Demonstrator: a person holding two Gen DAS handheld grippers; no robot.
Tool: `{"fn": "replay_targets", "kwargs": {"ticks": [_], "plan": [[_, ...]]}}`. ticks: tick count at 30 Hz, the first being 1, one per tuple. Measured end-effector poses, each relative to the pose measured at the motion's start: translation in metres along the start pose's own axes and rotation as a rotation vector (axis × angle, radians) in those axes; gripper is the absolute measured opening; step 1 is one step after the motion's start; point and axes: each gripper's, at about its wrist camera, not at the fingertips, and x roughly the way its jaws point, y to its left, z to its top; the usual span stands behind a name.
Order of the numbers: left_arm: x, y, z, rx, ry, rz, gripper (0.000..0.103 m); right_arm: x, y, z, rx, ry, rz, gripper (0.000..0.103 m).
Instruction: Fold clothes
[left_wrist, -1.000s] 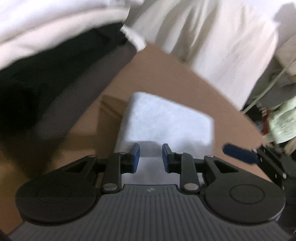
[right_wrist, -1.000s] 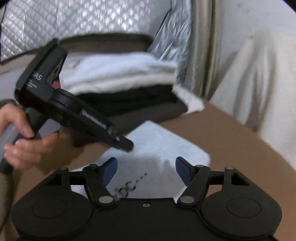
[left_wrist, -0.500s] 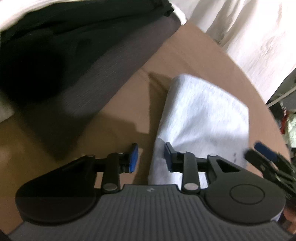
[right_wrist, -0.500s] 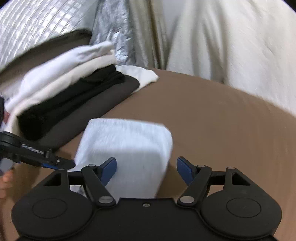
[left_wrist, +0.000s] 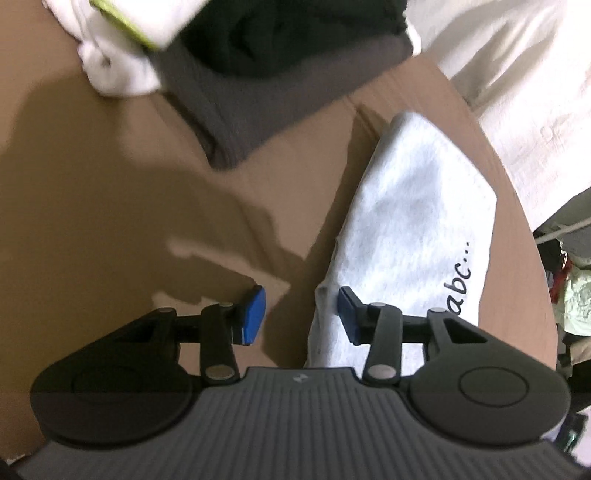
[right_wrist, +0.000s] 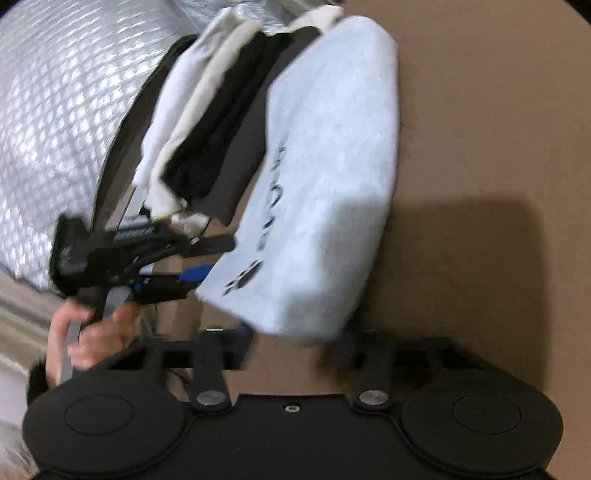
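Your left gripper (left_wrist: 299, 317), jaws just opening, straddles the folded grey garment's (left_wrist: 413, 221) near corner; its length runs away. Right gripper (right_wrist: 295, 349) closing, grip unclear.

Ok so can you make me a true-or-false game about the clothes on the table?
1. The white folded garment has "abc..." written on it. True.
2. The table is blue. False: it is brown.
3. A stack of folded clothes sits on the table, farther off than the white garment. True.
4. Everything in that stack is white. False: it also has black and dark grey layers.
5. The white garment has a dark paw print on it. True.
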Motion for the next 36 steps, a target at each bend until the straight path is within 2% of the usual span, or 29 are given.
{"fn": "replay_targets", "kwargs": {"ticks": [2, 4, 5, 6, 8, 10, 12, 13, 14, 16, 18, 20, 21, 22, 23, 26, 28, 29, 30, 31, 32, 35, 36], "plan": [[-0.009, 0.003, -0.007, -0.013, -0.024, -0.016, 0.042, -0.003, -0.002, -0.002, 0.037, -0.034, 0.037, 0.020], [-0.019, 0.004, -0.018, -0.023, -0.065, -0.035, 0.042, -0.005, 0.004, -0.006, 0.011, -0.054, 0.038, 0.019], [-0.025, 0.002, -0.022, -0.011, -0.082, -0.057, 0.043, -0.007, 0.009, -0.008, -0.011, -0.061, 0.033, 0.022], [-0.029, -0.002, -0.025, 0.009, -0.095, -0.076, 0.045, -0.010, 0.012, -0.009, -0.017, -0.069, 0.034, 0.026], [-0.035, -0.010, -0.031, 0.055, -0.107, -0.090, 0.046, -0.017, 0.014, -0.006, 0.018, -0.074, 0.061, 0.057], [-0.033, -0.013, -0.035, 0.066, -0.101, -0.079, 0.046, -0.025, 0.014, -0.007, 0.047, -0.097, 0.093, 0.069], [-0.026, -0.011, -0.038, 0.045, -0.061, -0.074, 0.046, -0.030, 0.016, -0.009, 0.058, -0.124, 0.100, 0.071], [-0.016, -0.012, -0.027, 0.031, -0.037, -0.085, 0.046, -0.030, 0.015, -0.010, 0.070, -0.136, 0.098, 0.072], [-0.001, -0.019, -0.024, 0.000, -0.002, -0.114, 0.046, -0.030, 0.013, -0.012, 0.097, -0.154, 0.098, 0.076], [0.008, -0.012, -0.023, -0.093, 0.054, -0.179, 0.053, -0.022, 0.002, -0.016, 0.176, -0.194, 0.109, 0.082], [0.018, -0.004, -0.019, -0.146, 0.067, -0.206, 0.053, -0.013, -0.009, -0.020, 0.243, -0.221, 0.090, 0.080], [0.024, -0.003, -0.016, -0.158, 0.061, -0.203, 0.054, -0.006, -0.004, -0.018, 0.213, -0.254, 0.054, 0.066], [0.025, -0.002, -0.017, -0.161, 0.060, -0.205, 0.054, -0.003, -0.001, -0.015, 0.202, -0.255, 0.037, 0.059], [0.025, -0.002, -0.017, -0.160, 0.062, -0.210, 0.054, 0.000, 0.001, -0.011, 0.195, -0.246, 0.018, 0.037], [0.024, -0.002, -0.017, -0.161, 0.061, -0.218, 0.054, 0.003, 0.004, -0.005, 0.202, -0.232, -0.009, 0.031], [0.010, -0.005, -0.018, -0.153, 0.008, -0.227, 0.054, -0.001, 0.010, 0.008, 0.286, -0.200, -0.010, 0.028], [-0.009, -0.020, -0.022, -0.077, -0.087, -0.212, 0.054, -0.004, 0.021, 0.019, 0.259, -0.176, 0.008, 0.027], [-0.019, -0.030, -0.024, -0.022, -0.138, -0.212, 0.057, -0.009, 0.025, 0.020, 0.232, -0.174, 0.004, 0.026], [-0.025, -0.035, -0.027, -0.022, -0.173, -0.227, 0.061, -0.013, 0.030, 0.024, 0.213, -0.177, 0.005, 0.026], [-0.030, -0.033, -0.030, -0.075, -0.194, -0.245, 0.062, -0.016, 0.034, 0.029, 0.215, -0.183, 0.029, 0.025], [-0.033, -0.024, -0.036, -0.187, -0.207, -0.256, 0.062, -0.018, 0.035, 0.033, 0.239, -0.189, 0.060, 0.025], [-0.022, 0.008, -0.057, -0.525, -0.167, -0.381, 0.065, -0.022, 0.032, 0.045, 0.330, -0.191, 0.137, 0.025], [-0.016, 0.013, -0.061, -0.577, -0.134, -0.415, 0.065, -0.021, 0.034, 0.050, 0.335, -0.190, 0.139, 0.025]]}}
